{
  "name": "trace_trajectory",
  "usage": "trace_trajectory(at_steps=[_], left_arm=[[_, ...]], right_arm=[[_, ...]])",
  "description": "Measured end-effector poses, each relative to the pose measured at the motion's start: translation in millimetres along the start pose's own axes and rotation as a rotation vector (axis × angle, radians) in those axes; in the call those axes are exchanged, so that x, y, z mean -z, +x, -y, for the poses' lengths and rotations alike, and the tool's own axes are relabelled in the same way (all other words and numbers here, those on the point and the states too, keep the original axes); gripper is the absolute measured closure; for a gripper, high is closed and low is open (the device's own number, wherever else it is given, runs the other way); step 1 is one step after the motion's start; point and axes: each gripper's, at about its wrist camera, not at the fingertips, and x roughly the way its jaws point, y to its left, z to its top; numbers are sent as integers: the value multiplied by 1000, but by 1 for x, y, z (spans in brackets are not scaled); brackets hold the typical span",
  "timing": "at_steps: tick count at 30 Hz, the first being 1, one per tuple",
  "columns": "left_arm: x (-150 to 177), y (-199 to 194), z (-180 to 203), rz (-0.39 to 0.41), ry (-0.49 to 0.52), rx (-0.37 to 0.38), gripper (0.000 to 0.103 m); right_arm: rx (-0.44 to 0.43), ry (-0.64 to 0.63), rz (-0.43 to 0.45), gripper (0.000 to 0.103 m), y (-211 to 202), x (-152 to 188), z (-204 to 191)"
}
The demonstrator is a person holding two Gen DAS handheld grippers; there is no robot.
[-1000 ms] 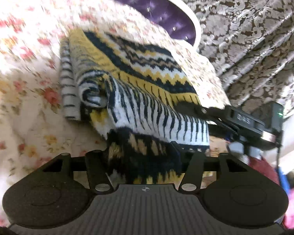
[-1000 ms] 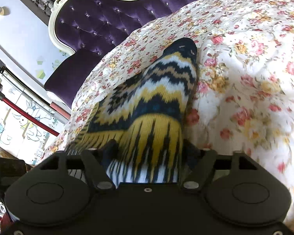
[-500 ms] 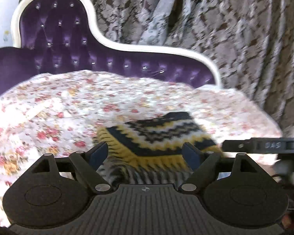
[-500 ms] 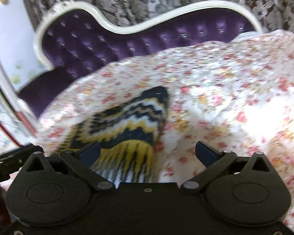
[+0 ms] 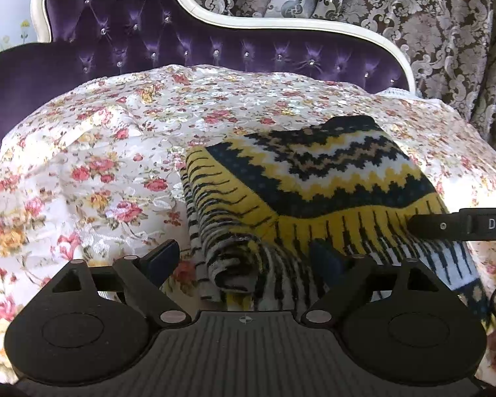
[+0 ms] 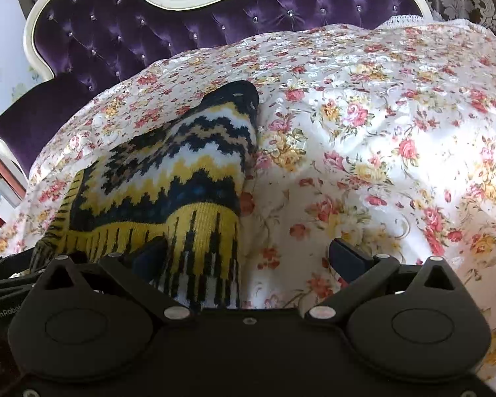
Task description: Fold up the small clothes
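On the floral bedspread (image 5: 92, 152), near the purple headboard (image 5: 122, 33), lies the folded knit sweater (image 5: 314, 178). Left gripper (image 5: 244, 261) jaws opening, loose cuff between them; right gripper (image 6: 248, 258) wide, unpressed. Recommend tucking that cuff, then squaring the edges.

On my right gripper's black finger (image 5: 463, 223), which reaches in from the three o'clock edge of my left wrist view, I can read the white capitals "DAS"; the frame edge cuts off whatever follows. On my left gripper's black body (image 6: 0, 312), at the nine o'clock edge of my right wrist view, small pale letters read "GenRobo", also cut short. Nothing else is legible.
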Motion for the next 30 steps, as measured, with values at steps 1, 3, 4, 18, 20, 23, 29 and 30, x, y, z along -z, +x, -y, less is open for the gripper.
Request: trace_trajectory(at_steps=[1, 3, 4, 18, 20, 23, 29, 30], left_arm=[[-1, -1, 2, 2, 10, -6, 17], [-1, -3, 5, 11, 23, -20, 17], [-1, -4, 7, 21, 24, -31, 17], [-9, -52, 18, 106, 29, -160, 17], [-12, -59, 20, 109, 50, -179, 17], [-15, -67, 27, 111, 80, -216, 17], [-17, -68, 42, 21, 125, -318, 17], [-16, -67, 43, 10, 128, -317, 17]], right_arm=[[5, -9, 3, 1, -1, 0, -2], [14, -29, 11, 1, -3, 0, -6], [17, -37, 17, 1, -5, -1, -8], [79, -234, 313, 1, -80, 17, -33], [84, -252, 364, 1, -93, 21, -39], [108, -247, 395, 1, -104, 29, -46], [71, -251, 317, 1, -104, 36, -55], [53, -238, 305, 1, -103, 36, -55]])
